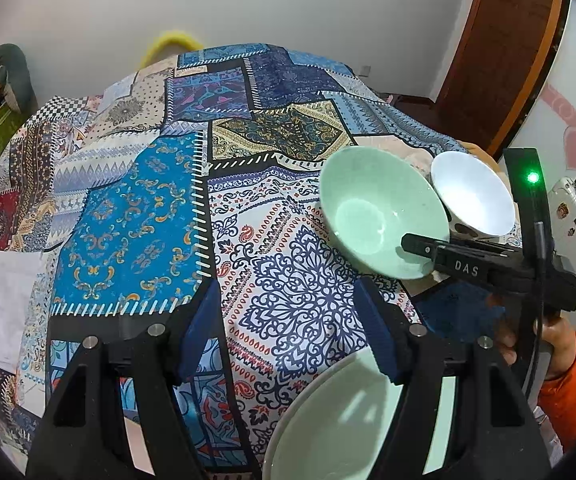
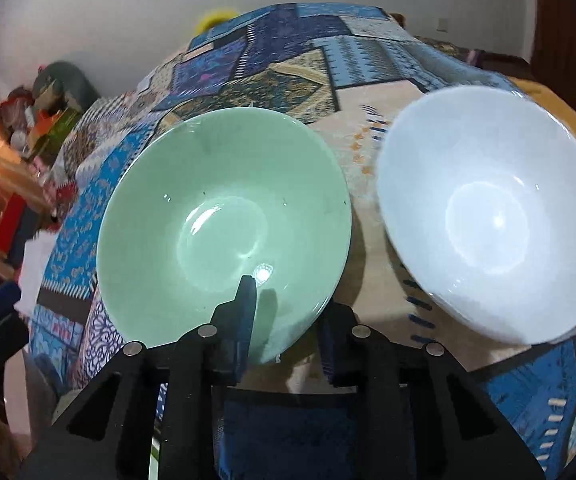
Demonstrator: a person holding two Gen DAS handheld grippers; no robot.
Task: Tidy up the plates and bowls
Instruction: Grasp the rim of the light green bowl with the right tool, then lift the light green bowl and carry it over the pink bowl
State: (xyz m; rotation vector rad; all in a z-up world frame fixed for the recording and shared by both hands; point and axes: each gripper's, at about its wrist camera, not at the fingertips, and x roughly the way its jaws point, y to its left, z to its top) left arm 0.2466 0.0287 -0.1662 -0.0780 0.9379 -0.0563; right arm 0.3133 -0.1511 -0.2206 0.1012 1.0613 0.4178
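Two bowls sit side by side toward the desk's right edge: a green bowl (image 2: 223, 232) and, to its right, a white bowl (image 2: 492, 216), on the patchwork cloth (image 1: 135, 216). My right claw (image 2: 288, 320) pinches the green bowl's near rim, one finger inside, one outside. My left claw (image 1: 288, 320) stands spread above the cloth, holding nothing, beside a pale green plate (image 1: 336, 420) at the near edge.

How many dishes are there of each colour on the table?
Green: 2, the green bowl and the green dish
White: 1, the white bowl
Total: 3
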